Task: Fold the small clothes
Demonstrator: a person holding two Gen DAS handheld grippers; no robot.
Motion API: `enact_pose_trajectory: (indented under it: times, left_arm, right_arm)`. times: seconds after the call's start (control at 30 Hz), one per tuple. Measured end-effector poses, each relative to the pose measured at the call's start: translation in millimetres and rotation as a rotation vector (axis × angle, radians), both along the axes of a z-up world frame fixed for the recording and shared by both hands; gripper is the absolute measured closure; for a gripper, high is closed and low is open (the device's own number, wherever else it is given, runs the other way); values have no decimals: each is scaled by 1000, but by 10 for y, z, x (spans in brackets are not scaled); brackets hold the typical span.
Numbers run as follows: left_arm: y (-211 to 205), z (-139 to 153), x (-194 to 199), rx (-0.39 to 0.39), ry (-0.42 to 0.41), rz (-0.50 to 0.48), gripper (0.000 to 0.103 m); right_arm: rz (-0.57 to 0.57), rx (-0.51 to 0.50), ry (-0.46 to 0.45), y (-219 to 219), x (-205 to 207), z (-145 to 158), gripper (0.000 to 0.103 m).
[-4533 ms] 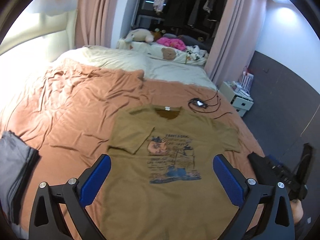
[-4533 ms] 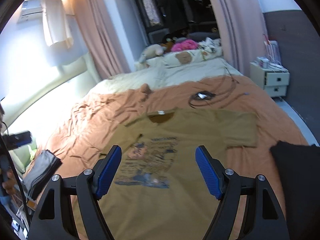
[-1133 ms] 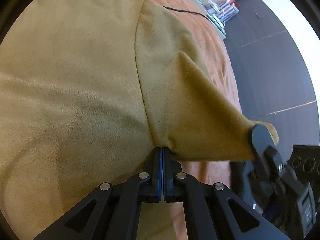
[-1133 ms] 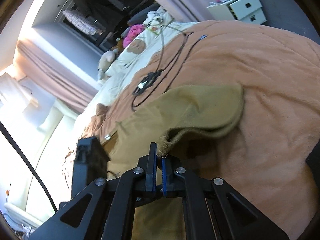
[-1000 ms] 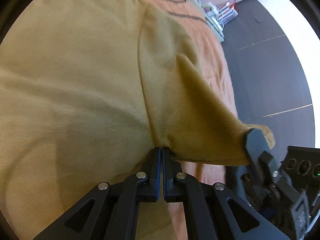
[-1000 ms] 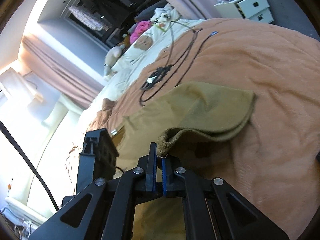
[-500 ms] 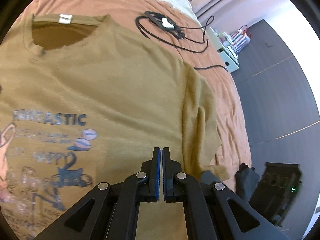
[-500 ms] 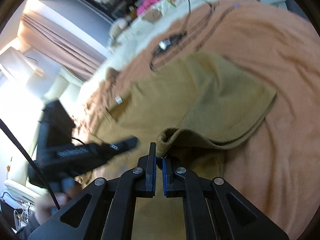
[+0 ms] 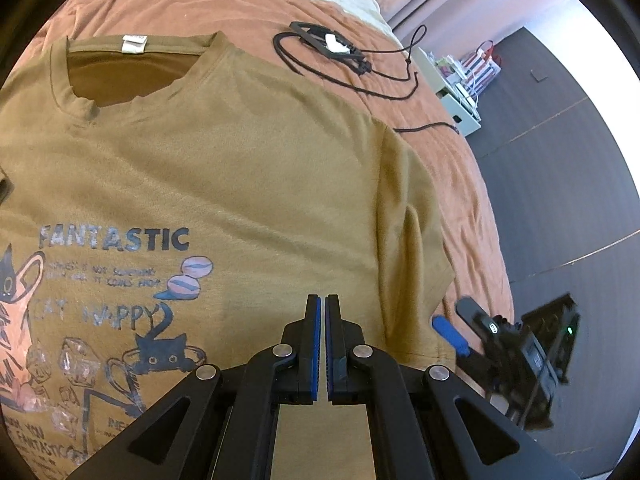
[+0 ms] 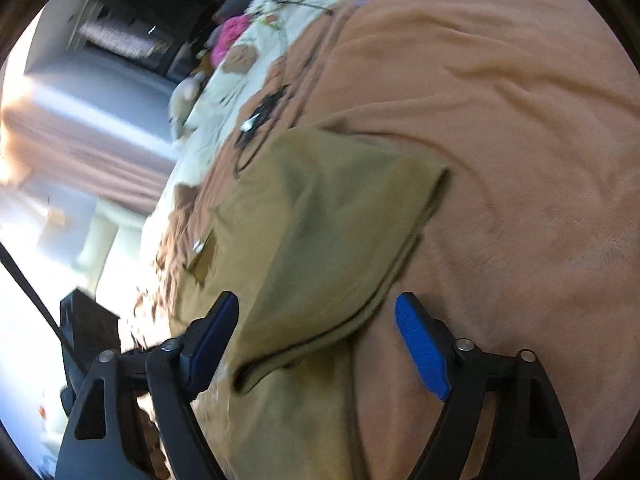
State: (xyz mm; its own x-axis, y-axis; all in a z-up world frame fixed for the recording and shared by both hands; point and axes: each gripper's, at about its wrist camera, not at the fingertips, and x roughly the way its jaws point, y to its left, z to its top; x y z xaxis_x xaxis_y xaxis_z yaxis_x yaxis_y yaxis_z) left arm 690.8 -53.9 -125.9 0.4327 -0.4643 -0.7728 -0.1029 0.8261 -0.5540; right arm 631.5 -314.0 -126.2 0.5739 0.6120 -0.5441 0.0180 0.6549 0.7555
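Left claw (image 9: pixel 321 304) closed, right claw (image 10: pixel 316 320) just opening

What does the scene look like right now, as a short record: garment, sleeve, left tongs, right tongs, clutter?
garment: brown t-shirt, print side up, spread on the orange bedspread
sleeve: the sleeve by the right tongs is folded in over the shirt
left tongs: shut, empty, above the shirt
right tongs: have just opened; sleeve hem between the pads, not pinched
clutter: black cable beyond the collar

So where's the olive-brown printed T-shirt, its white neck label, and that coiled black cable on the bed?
Olive-brown printed T-shirt (image 9: pixel 248 168): left wrist view, on its plain chest.
White neck label (image 9: pixel 134 43): left wrist view, on the tag's middle.
Coiled black cable (image 9: pixel 320 42): left wrist view, on the coiled bundle.
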Motion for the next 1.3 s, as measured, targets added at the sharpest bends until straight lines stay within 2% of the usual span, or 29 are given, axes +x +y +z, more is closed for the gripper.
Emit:
enact_pose_trajectory:
  times: [0.07, 0.2, 0.3, 0.37, 0.4, 0.63, 0.8, 1.1, 1.2, 1.23, 1.27, 1.3]
  left_arm:
    - [30, -31, 13, 4, 4, 0, 103]
    - [129, -72, 15, 15, 6, 2, 103]
    - [236, -89, -5, 10, 12, 17, 103]
    - [307, -64, -22, 4, 6, 23, 103]
    - [352, -42, -31, 1, 2, 29, 103]
    - [685, 159, -109, -36, -31, 89, 103]
    - [863, 302, -214, -41, -52, 101, 103]
    - [1101, 325, -326, -50, -49, 127, 103]
    - [1148, 289, -307, -57, -39, 135, 99]
    - [1155, 279, -292, -49, -34, 141, 90]
    - [1156, 272, -273, -43, -33, 144, 76]
    - [1156, 266, -257, -39, -35, 146, 67]
  right_arm:
    - [-28, 7, 29, -48, 59, -58, 47]
    - [-51, -23, 34, -8, 251, -6, 49]
    - [-94, -38, 40, 35, 405, 46, 62]
    - [-88, -44, 37, 119, 490, 87, 97]
    - [-70, -31, 33, 144, 555, 122, 103]
    - [19, -118, -115, 539, 493, 638, 103]
    - [116, -204, -172, 886, 237, 769, 103]
    - [277, -334, -188, 1438, 373, 950, 103]
    - [364, -324, -157, 1669, 470, 940, 102]
    - [379, -301, -151, 1676, 497, 934, 96]
    - [371, -299, -146, 1653, 526, 941, 75]
    - [356, -295, -155, 1569, 508, 964, 58]
